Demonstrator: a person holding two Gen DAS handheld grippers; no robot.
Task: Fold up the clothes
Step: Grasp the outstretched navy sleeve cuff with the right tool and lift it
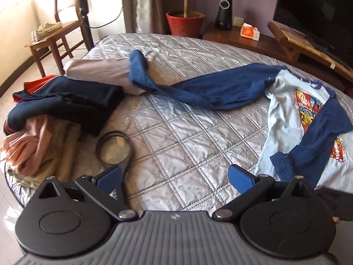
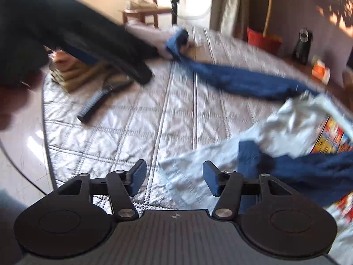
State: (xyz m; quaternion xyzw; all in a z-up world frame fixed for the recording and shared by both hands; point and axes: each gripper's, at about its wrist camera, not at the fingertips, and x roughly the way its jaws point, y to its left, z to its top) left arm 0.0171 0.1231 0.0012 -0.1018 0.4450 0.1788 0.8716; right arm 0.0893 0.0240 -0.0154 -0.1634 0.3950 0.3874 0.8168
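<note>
Blue-sleeved shirt (image 2: 286,132) lies just beyond the spread right gripper (image 2: 174,177).

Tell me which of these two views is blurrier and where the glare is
Right wrist view: heavy motion blur on the shirt and bedspread. Left wrist view: mostly sharp, sunlit glare washing out the wall upper left; fisheye bends the bed edges.

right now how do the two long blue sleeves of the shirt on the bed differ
The far sleeve stretches away across the quilt toward the pillow, its cuff resting against it. The near sleeve is folded back over the shirt's pale printed front, its cuff close to the left gripper.
The far sleeve lies mostly on bare quilt; the near sleeve lies on the shirt itself.
Both are the same dark blue, and no jaws hold either.
</note>
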